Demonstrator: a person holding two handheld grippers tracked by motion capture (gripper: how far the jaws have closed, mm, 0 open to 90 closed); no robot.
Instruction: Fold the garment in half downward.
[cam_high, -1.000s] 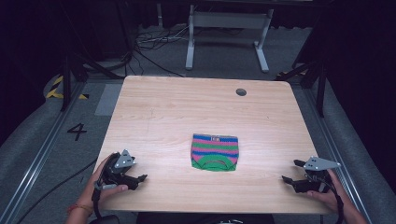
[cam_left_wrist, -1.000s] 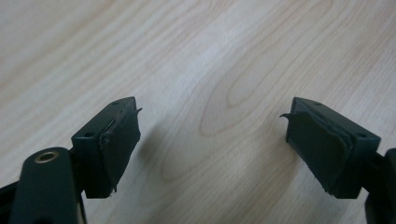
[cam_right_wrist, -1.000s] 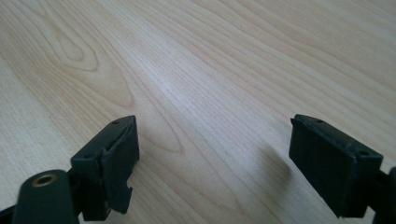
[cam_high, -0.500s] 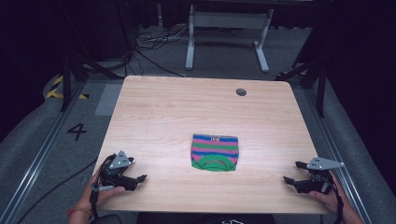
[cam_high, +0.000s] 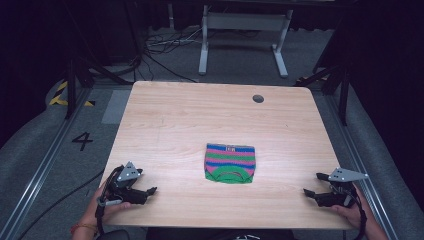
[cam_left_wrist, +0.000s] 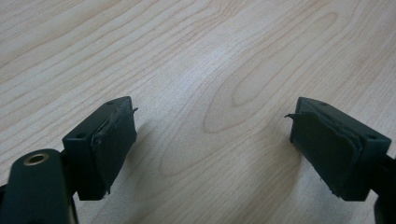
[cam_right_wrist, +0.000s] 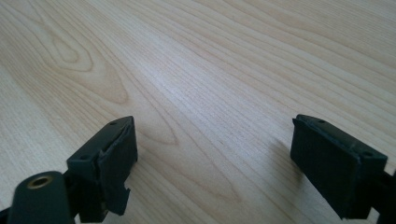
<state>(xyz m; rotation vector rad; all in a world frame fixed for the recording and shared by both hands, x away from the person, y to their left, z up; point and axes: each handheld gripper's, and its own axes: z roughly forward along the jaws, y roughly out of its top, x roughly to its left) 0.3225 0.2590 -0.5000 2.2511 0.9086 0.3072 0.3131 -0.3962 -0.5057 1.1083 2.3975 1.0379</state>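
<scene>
A striped folded cloth (cam_high: 230, 163) lies mid-tabletop (cam_high: 175, 125), between and well apart from both tools. The left hand-held gripper (cam_high: 148, 191) and right hand-held gripper (cam_high: 316, 184) rest at the near corners, jaws spread apart, empty.

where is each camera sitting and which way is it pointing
High view: fixed above the person's side, facing forward and down on the wooden table with the folded striped cloth; both hands, left claw and right claw show at the near edge.
Left gripper view: rides the left claw, looking along its open jaws at bare tabletop.
Right gripper view: rides the right claw, jaws open, same low angle.
All views share the wood-grain tabletop.
</scene>
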